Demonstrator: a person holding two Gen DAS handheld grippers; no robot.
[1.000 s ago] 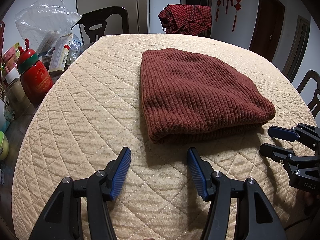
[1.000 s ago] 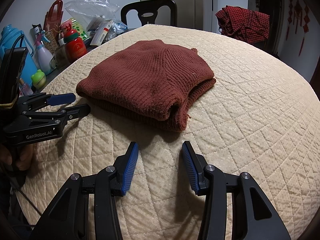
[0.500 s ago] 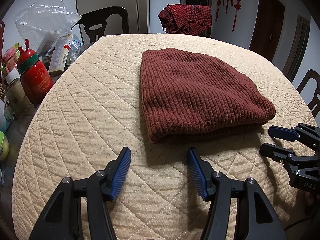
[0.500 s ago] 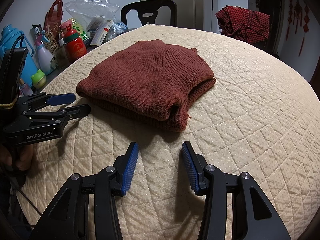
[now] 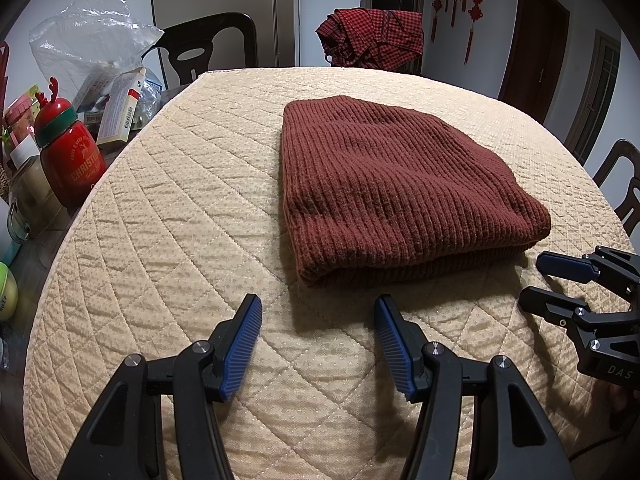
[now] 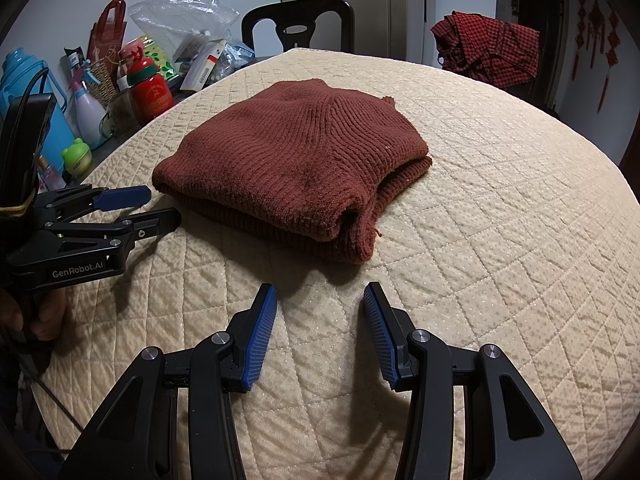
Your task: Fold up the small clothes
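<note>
A rust-brown knitted garment [image 5: 384, 188] lies folded in a thick stack on the quilted beige table cover [image 5: 180, 220]. From the right wrist view the same knitted garment [image 6: 296, 164] shows its layered fold edge toward me. My left gripper [image 5: 318, 312] hovers open just short of the garment's near edge, nothing between its blue pads. My right gripper [image 6: 320, 300] is also open and empty, a little short of the garment's near corner. Each gripper shows in the other's view: the right gripper [image 5: 544, 280] at the garment's right side, the left gripper [image 6: 152, 206] at its left side.
Clutter crowds the table's left rim: a red Christmas bottle [image 5: 70, 164], boxes, a clear plastic bag [image 5: 92, 40], a blue jug [image 6: 24, 92] and a green pot [image 6: 77, 156]. Dark chairs [image 5: 208, 48] stand around. A red checked cloth [image 5: 372, 38] hangs over a far chair.
</note>
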